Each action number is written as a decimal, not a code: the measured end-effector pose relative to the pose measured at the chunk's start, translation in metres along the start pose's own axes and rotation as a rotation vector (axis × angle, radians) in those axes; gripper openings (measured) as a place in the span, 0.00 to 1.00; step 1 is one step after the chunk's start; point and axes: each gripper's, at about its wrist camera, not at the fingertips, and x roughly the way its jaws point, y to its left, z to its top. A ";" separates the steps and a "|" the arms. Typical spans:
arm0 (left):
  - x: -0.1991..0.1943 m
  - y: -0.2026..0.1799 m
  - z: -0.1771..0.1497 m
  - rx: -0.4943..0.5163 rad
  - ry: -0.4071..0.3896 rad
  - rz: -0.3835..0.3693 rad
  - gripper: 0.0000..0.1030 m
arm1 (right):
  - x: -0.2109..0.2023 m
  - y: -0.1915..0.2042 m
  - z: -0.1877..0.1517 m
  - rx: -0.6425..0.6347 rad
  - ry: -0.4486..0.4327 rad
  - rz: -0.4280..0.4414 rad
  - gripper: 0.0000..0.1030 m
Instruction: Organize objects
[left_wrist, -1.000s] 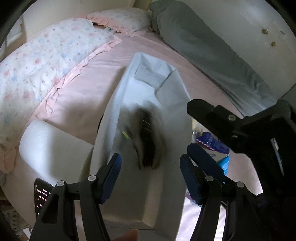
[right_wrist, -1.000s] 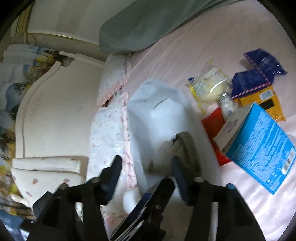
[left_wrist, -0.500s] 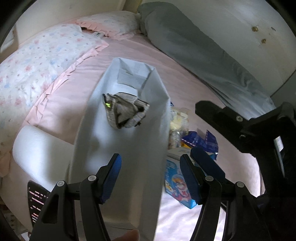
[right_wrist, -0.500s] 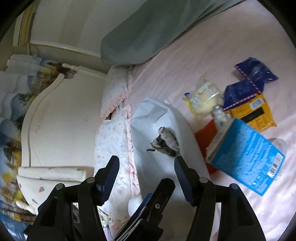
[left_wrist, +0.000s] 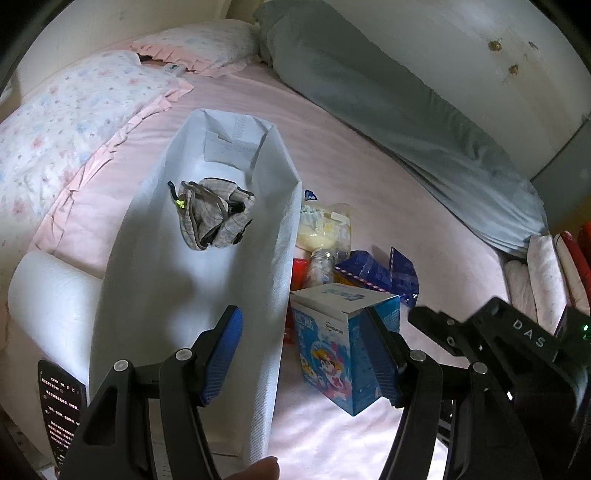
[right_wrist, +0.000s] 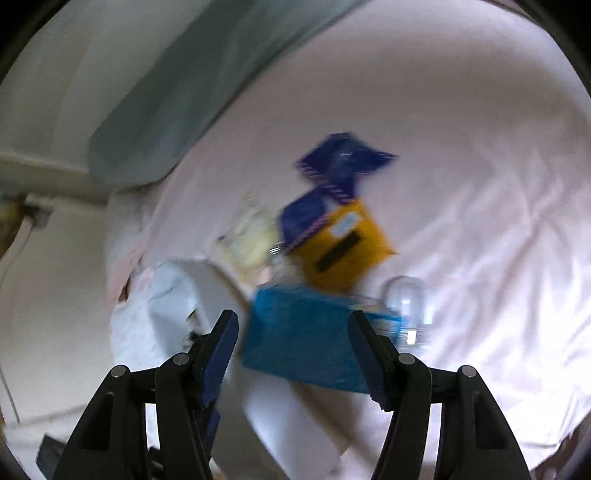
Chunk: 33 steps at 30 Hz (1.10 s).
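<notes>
A white fabric bag (left_wrist: 166, 258) lies open on the pink bed, with a crumpled plaid cloth (left_wrist: 210, 214) inside it. My left gripper (left_wrist: 301, 350) is open above the bag's right wall, and a person's fingertip shows at the bottom edge. Right of the bag stands a blue box (left_wrist: 343, 343). Behind it lie a small jar (left_wrist: 323, 266), dark blue packets (left_wrist: 376, 273) and a pale yellow bag (left_wrist: 321, 229). In the blurred right wrist view my right gripper (right_wrist: 295, 350) is open, with the blue box (right_wrist: 306, 343) ahead between its fingers. A yellow packet (right_wrist: 340, 243) lies beyond.
Floral pillows (left_wrist: 66, 110) lie at the left and a grey-green blanket (left_wrist: 388, 110) runs along the wall. A white roll (left_wrist: 48, 295) and a phone (left_wrist: 61, 402) sit left of the bag. A clear jar (right_wrist: 404, 299) rests right of the blue box.
The plaid cloth, blurred in motion a second ago, now lies still in the bag. Both views have swung right, off the bag and towards the blue box and packets.
</notes>
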 end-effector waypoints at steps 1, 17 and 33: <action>0.001 0.001 0.000 -0.002 0.001 0.003 0.63 | -0.001 -0.005 0.002 0.030 0.009 -0.003 0.59; 0.001 0.011 0.002 -0.026 0.007 0.013 0.63 | 0.019 0.009 0.007 -0.101 0.081 0.015 0.64; 0.001 0.010 0.000 -0.010 0.022 0.017 0.63 | 0.021 0.004 0.021 -0.189 -0.032 0.024 0.67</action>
